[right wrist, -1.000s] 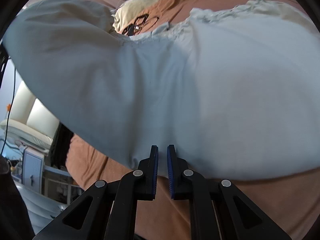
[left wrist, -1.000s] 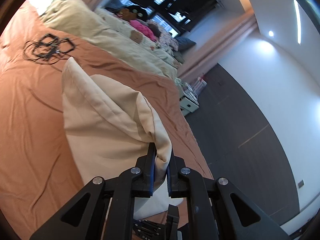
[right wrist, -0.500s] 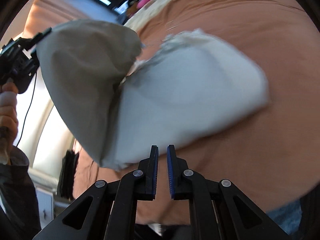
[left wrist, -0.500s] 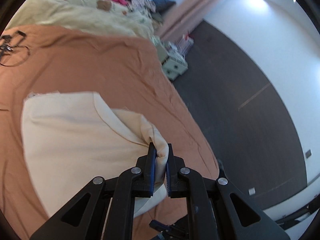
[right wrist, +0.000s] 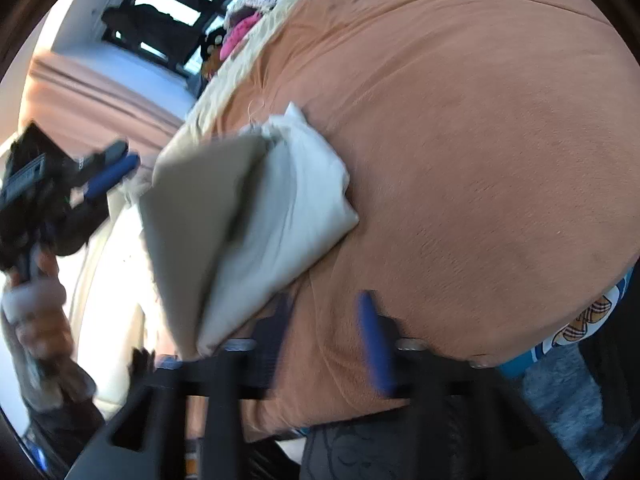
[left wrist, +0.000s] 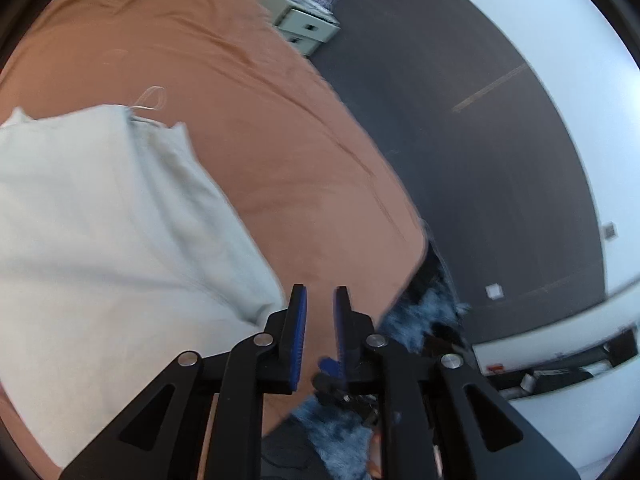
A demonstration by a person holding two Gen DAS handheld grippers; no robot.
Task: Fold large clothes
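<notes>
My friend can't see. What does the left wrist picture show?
A folded cream garment lies on an orange-brown bedspread. The left gripper is opening with nothing between its blue pads, just right of the cloth. Dark floor and a white wall lie beyond.

I look across a bed (left wrist: 248, 128) under an orange-brown cover. Beyond its edge runs dark grey floor (left wrist: 480, 168) up to a white wall (left wrist: 540, 32). A small white drawer unit (left wrist: 306, 30) stands by the bed. Far off, dark-framed windows (right wrist: 160, 4) glow beside a pinkish curtain (right wrist: 92, 92).
</notes>
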